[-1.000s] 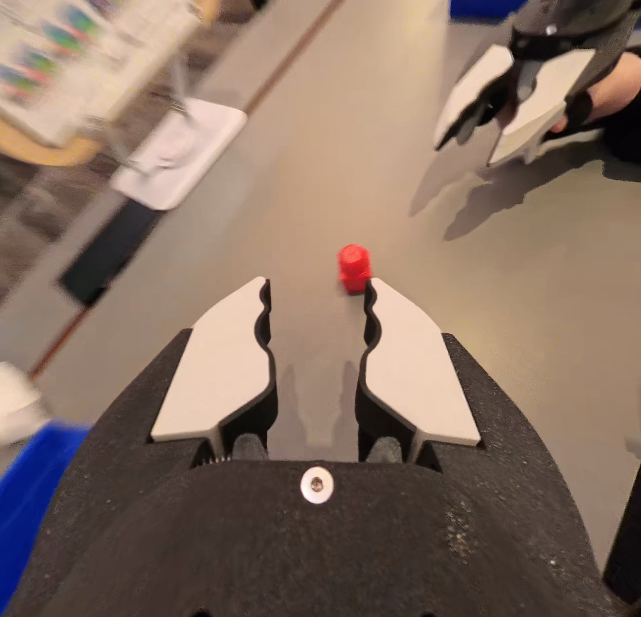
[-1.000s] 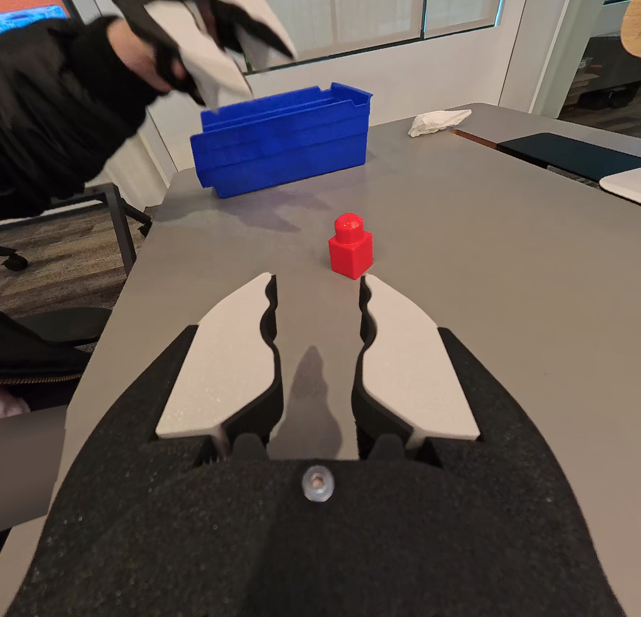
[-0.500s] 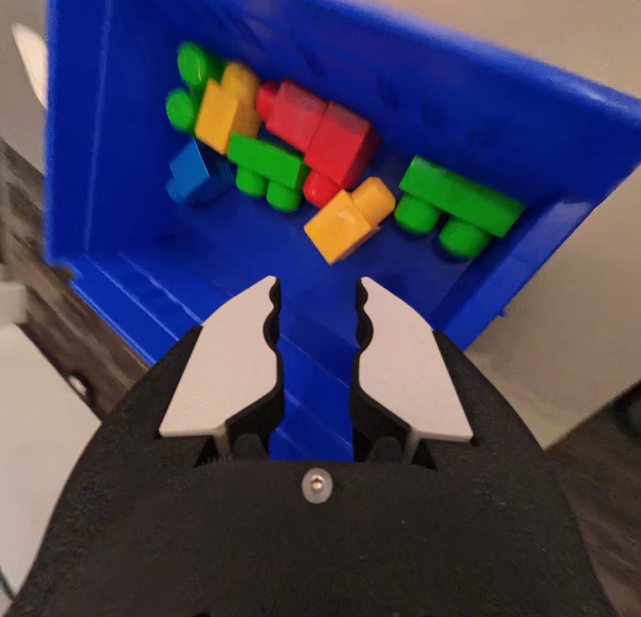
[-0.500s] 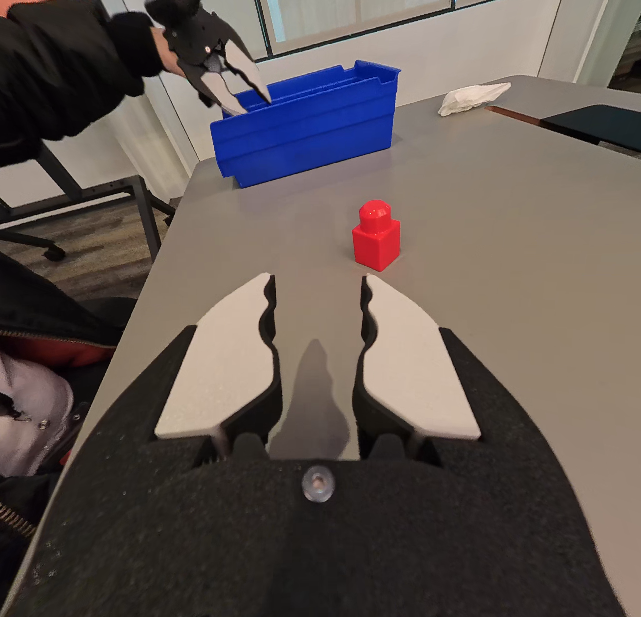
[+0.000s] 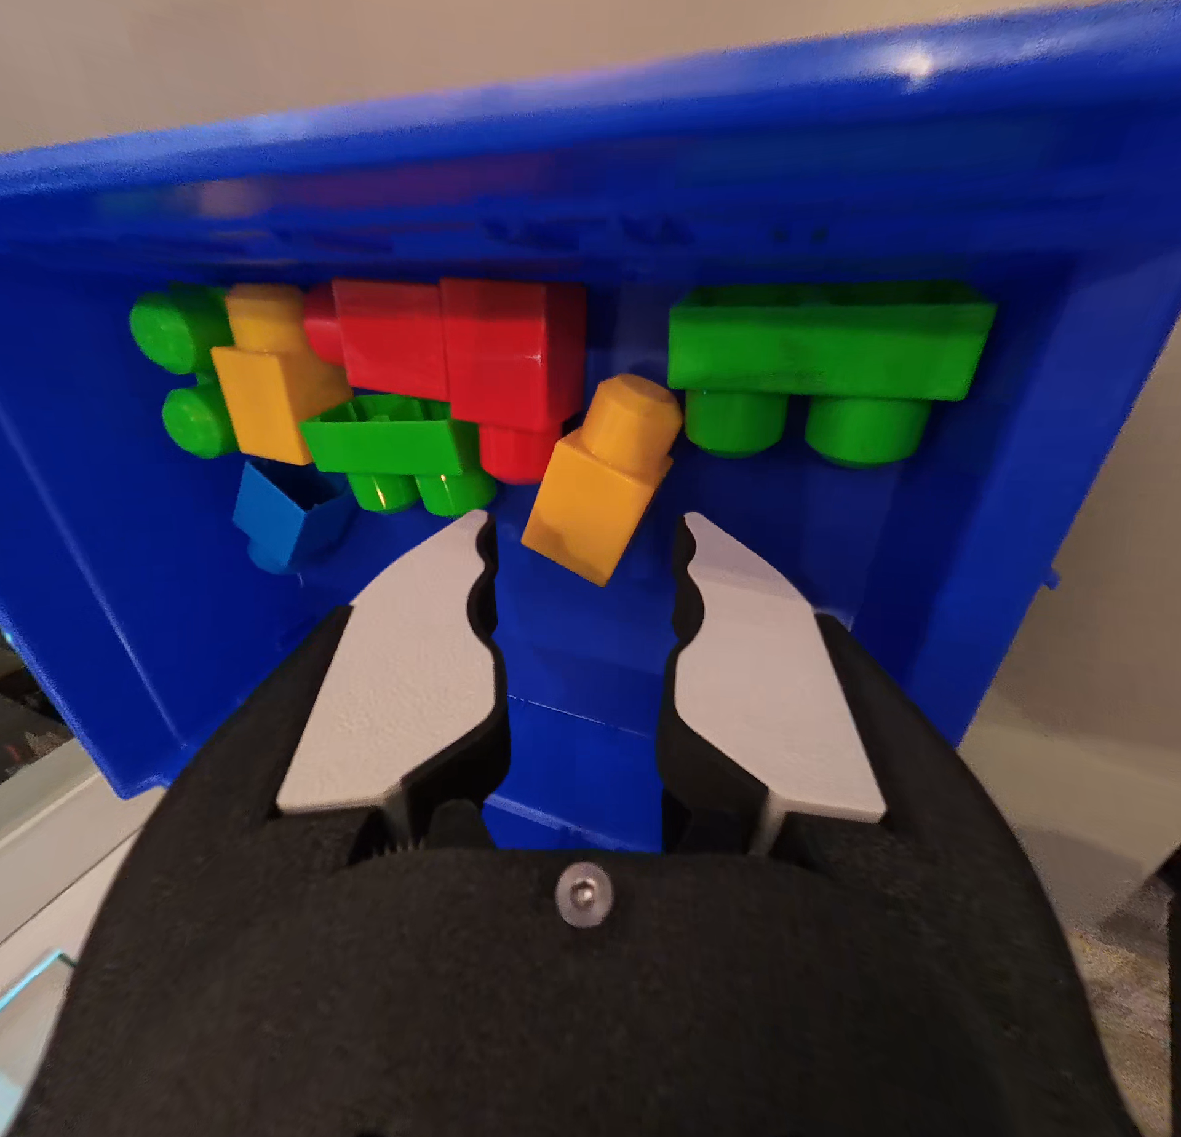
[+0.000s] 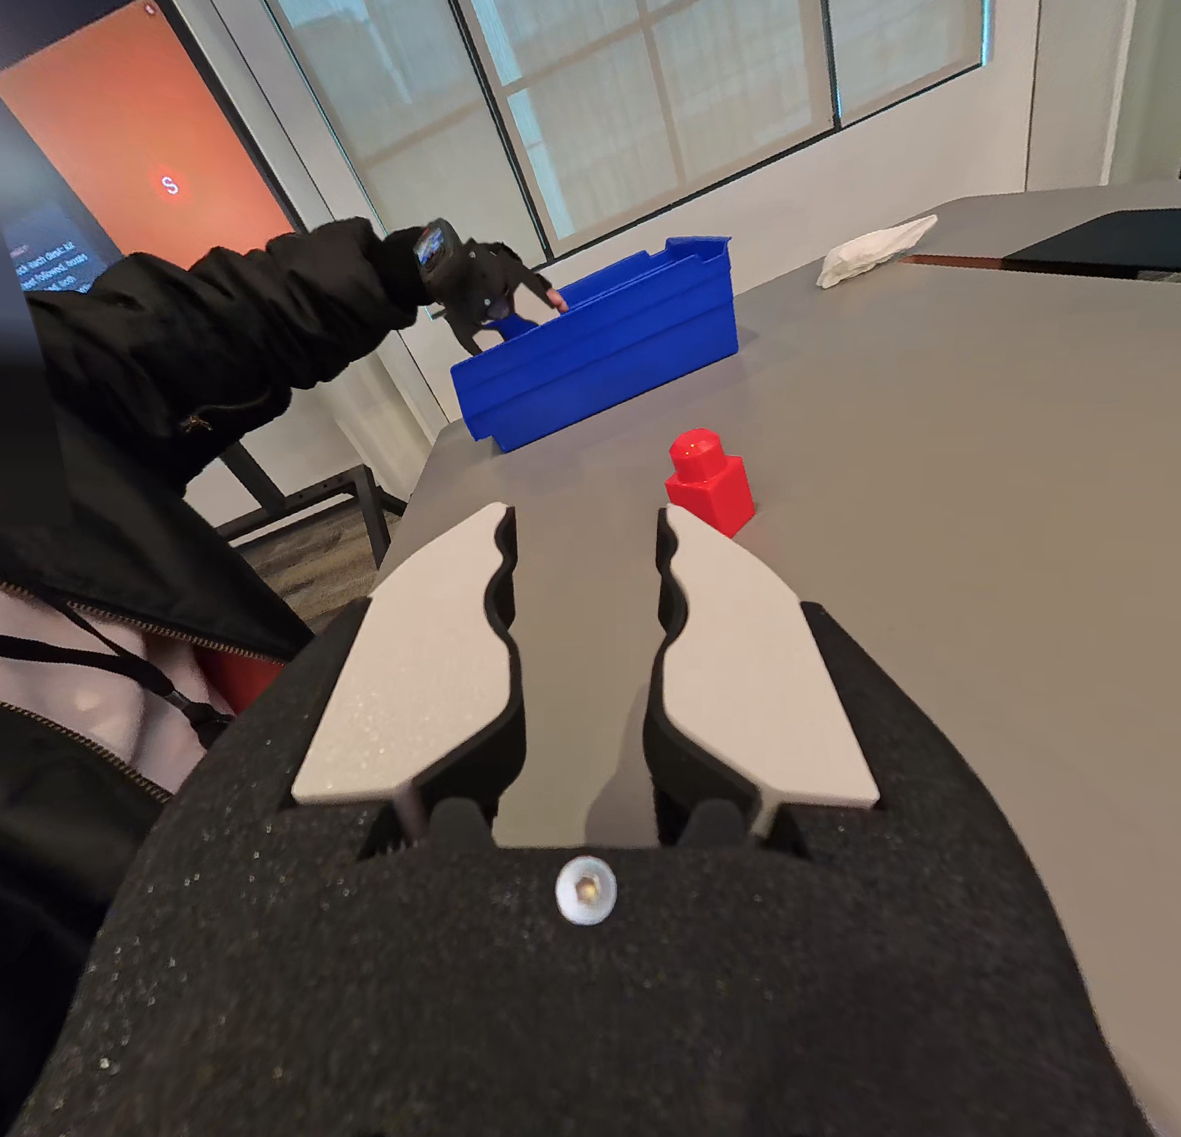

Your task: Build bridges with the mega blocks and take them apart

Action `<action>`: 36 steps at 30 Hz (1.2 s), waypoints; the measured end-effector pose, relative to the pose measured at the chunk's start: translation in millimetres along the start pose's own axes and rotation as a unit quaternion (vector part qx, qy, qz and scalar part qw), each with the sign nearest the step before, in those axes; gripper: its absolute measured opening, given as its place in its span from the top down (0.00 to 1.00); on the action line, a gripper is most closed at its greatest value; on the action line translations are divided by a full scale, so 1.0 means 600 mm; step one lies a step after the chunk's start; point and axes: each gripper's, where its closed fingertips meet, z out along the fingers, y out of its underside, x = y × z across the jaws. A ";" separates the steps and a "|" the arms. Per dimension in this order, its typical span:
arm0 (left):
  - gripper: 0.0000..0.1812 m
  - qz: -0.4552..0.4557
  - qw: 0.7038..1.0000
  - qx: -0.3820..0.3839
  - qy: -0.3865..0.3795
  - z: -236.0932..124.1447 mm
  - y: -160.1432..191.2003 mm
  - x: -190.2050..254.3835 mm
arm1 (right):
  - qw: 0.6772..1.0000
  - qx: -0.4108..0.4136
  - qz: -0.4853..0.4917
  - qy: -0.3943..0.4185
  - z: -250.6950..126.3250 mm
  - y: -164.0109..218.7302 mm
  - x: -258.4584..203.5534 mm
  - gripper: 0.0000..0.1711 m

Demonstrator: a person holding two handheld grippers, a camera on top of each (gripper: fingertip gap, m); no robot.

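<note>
Plainly, the left claw [image 5: 585, 522] hangs with its jaws apart and empty inside the blue bin [image 5: 1086, 467], its tips just short of a tilted yellow block [image 5: 594, 499] that lies on its side between them. That block is the likeliest pick, in my judgement, and the likeliest trouble: it lies askew to the jaws, so a closing squeeze may catch a corner and spin it or pop it out rather than seat it flat. Just beyond it a two-stud green block [image 5: 396, 451] and a pair of red blocks [image 5: 466, 352] lie touching one another, with a second yellow block [image 5: 271, 384] and a blue block [image 5: 287, 518] toward the bin's left wall — a jaw tip pushed too deep could wedge among them or drag a neighbour along. A long green block [image 5: 824, 346] lies apart by the right wall. The bin stands at the far left corner of the surface [image 6: 958, 467], close to the edge, so a hard shove might slide it off.

The right claw [image 6: 585, 518] also has its jaws apart and holds nothing, low over the surface with a single red block [image 6: 709, 486] upright just beyond its right tip — a careless sweep could topple it.
</note>
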 end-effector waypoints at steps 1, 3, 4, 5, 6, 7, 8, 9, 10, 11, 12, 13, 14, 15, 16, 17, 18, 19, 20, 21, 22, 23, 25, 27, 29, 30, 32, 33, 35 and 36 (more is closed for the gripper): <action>0.70 0.005 1.000 0.001 0.001 0.005 0.002 0.000 | 1.000 0.000 0.001 0.001 0.000 0.000 0.001 0.76; 0.71 0.005 1.000 0.007 0.005 0.015 0.004 0.001 | 1.000 -0.003 0.005 0.001 0.001 0.003 0.002 0.76; 0.72 0.004 1.000 0.010 0.010 0.018 0.004 0.003 | 1.000 -0.005 0.007 0.000 0.002 0.005 0.003 0.76; 0.74 0.004 1.000 0.009 0.020 0.022 0.005 0.009 | 1.000 -0.007 0.009 -0.001 0.003 0.007 0.003 0.76; 0.73 0.006 1.000 0.008 0.015 0.026 0.006 0.009 | 1.000 -0.011 0.010 -0.001 0.004 0.009 0.004 0.76; 0.73 0.007 1.000 0.007 0.012 0.031 0.007 0.009 | 1.000 -0.014 0.011 -0.002 0.006 0.011 0.004 0.76; 0.73 0.006 1.000 0.004 0.012 0.035 0.009 0.011 | 1.000 -0.016 0.012 -0.004 0.007 0.013 0.003 0.76; 0.75 0.001 1.000 0.002 0.012 0.039 0.011 0.012 | 1.000 -0.017 0.012 -0.005 0.007 0.013 0.002 0.76; 0.76 -0.007 1.000 0.008 0.008 0.039 0.010 0.010 | 1.000 -0.017 0.012 -0.006 0.007 0.013 0.001 0.76; 0.77 -0.020 1.000 0.008 0.009 0.038 0.011 0.010 | 1.000 -0.015 0.011 -0.007 0.007 0.012 0.000 0.76; 0.77 -0.029 0.999 0.006 0.015 0.034 0.012 0.013 | 1.000 -0.013 0.011 -0.009 0.007 0.011 -0.001 0.76; 0.78 -0.037 0.999 0.010 0.007 0.022 0.012 0.011 | 1.000 -0.009 0.012 -0.011 0.006 0.008 -0.003 0.76; 0.78 -0.045 0.999 0.025 -0.018 0.002 0.008 -0.001 | 1.000 -0.005 0.013 -0.013 0.005 0.006 -0.004 0.76; 0.78 -0.067 0.995 0.052 -0.045 -0.028 0.001 -0.017 | 1.000 -0.002 0.014 -0.015 0.004 0.004 -0.005 0.76; 0.78 -0.104 0.987 0.091 -0.079 -0.067 -0.009 -0.037 | 1.000 0.001 0.014 -0.016 0.004 0.002 -0.006 0.76; 0.78 -0.146 0.972 0.146 -0.113 -0.113 -0.027 -0.059 | 1.000 0.003 0.013 -0.016 0.004 0.000 -0.007 0.76; 0.78 -0.186 0.950 0.211 -0.138 -0.163 -0.052 -0.075 | 1.000 0.005 0.009 -0.014 0.005 -0.003 -0.009 0.77; 0.78 -0.221 0.924 0.274 -0.153 -0.210 -0.083 -0.084 | 1.000 0.009 0.003 -0.012 0.008 -0.008 -0.011 0.78; 0.78 -0.240 0.898 0.337 -0.152 -0.250 -0.126 -0.083 | 1.000 0.015 -0.008 -0.008 0.014 -0.015 -0.015 0.78; 0.78 -0.244 0.880 0.382 -0.142 -0.274 -0.174 -0.073 | 0.999 0.022 -0.024 -0.007 0.023 -0.026 -0.025 0.77; 0.78 -0.239 0.873 0.401 -0.140 -0.282 -0.220 -0.062 | 0.999 0.029 -0.045 -0.010 0.037 -0.042 -0.042 0.76; 0.78 -0.224 0.873 0.410 -0.139 -0.278 -0.267 -0.049 | 0.996 0.036 -0.074 -0.020 0.053 -0.059 -0.067 0.76; 0.78 -0.210 0.869 0.425 -0.143 -0.254 -0.360 -0.026 | 0.988 0.035 -0.146 -0.037 0.089 -0.084 -0.122 0.75; 0.78 -0.213 0.860 0.455 -0.091 -0.225 -0.451 0.007 | 0.976 0.007 -0.213 -0.046 0.123 -0.088 -0.162 0.75; 0.78 -0.225 0.849 0.473 -0.076 -0.203 -0.513 0.018 | 0.965 -0.021 -0.255 -0.052 0.143 -0.082 -0.184 0.75; 0.78 -0.224 0.842 0.486 -0.069 -0.199 -0.537 0.022 | 0.962 -0.026 -0.264 -0.061 0.145 -0.080 -0.194 0.76; 0.79 -0.240 0.820 0.517 -0.042 -0.200 -0.572 0.028 | 0.961 -0.014 -0.267 -0.075 0.140 -0.087 -0.208 0.83; 0.79 -0.237 0.816 0.526 -0.027 -0.200 -0.585 0.034 | 0.961 0.004 -0.268 -0.068 0.133 -0.097 -0.208 0.83; 0.79 -0.237 0.807 0.540 -0.023 -0.205 -0.603 0.039 | 0.962 0.024 -0.267 -0.054 0.118 -0.111 -0.202 0.81; 0.79 -0.235 0.805 0.545 -0.023 -0.208 -0.609 0.041 | 0.962 0.028 -0.264 -0.056 0.112 -0.114 -0.201 0.79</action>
